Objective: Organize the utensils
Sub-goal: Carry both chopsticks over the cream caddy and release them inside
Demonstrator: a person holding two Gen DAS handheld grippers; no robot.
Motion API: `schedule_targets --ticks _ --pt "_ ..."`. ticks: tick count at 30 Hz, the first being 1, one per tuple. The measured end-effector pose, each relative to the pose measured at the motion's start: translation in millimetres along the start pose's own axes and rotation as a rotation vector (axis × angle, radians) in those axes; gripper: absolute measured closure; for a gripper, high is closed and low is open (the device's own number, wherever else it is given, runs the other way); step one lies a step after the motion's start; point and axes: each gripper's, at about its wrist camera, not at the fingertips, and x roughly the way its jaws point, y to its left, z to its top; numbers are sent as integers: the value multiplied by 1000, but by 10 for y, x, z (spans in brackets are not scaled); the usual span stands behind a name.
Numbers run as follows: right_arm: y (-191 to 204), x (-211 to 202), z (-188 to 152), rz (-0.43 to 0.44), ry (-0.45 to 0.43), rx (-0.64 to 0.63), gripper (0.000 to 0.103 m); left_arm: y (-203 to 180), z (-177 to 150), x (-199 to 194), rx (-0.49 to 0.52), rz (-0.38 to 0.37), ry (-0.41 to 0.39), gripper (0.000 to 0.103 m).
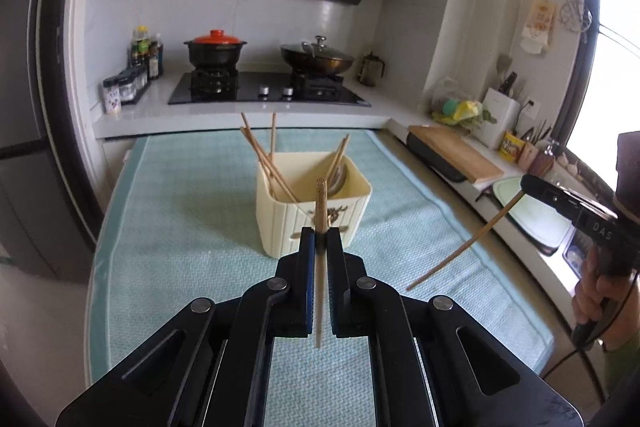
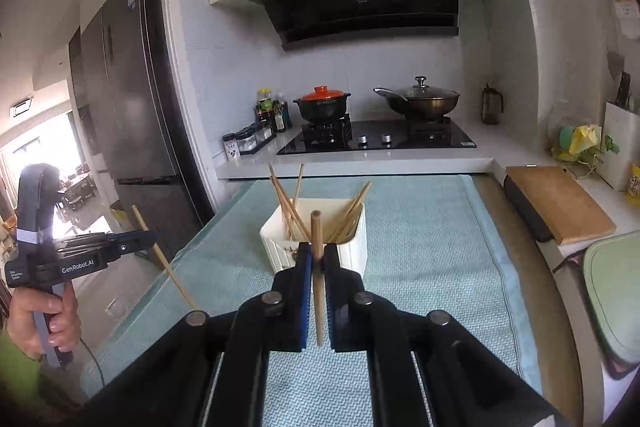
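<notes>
A cream ribbed utensil holder (image 1: 316, 215) (image 2: 352, 247) stands mid-table on a light blue cloth, with several wooden chopsticks (image 1: 264, 155) (image 2: 288, 203) leaning inside it. My left gripper (image 1: 320, 235) is shut on one wooden chopstick (image 1: 321, 211), held nearly upright in front of the holder. My right gripper (image 2: 317, 251) is shut on another wooden chopstick (image 2: 317, 235), also upright before the holder. The left wrist view shows the right gripper (image 1: 524, 187) at the right with its chopstick (image 1: 464, 247) slanting down. In the right wrist view the left gripper (image 2: 148, 235) is at the left, its chopstick (image 2: 166, 263) slanting.
The light blue cloth (image 1: 192, 227) (image 2: 432, 247) covers the table. Behind it is a counter with a black hob (image 1: 264, 91), a red-lidded pot (image 1: 216, 47) and a lidded wok (image 1: 318, 57). A wooden cutting board (image 1: 456, 151) (image 2: 556, 203) lies on the right counter. A dark fridge (image 2: 132, 115) stands left.
</notes>
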Motion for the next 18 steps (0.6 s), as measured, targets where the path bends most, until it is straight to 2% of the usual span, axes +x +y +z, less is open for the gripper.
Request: schedule_targets --ticks 7,13,18 --pt "54 116 319 -25 -37 -52 97 -8 281 27 -1 -7 -38 100" --pt "111 246 790 -36 -125 -87 97 -33 809 95 6 -4 -130 100" --pt "185 502 1152 -35 -199 -123 97 -17 1206 366 16 23 -178 100"
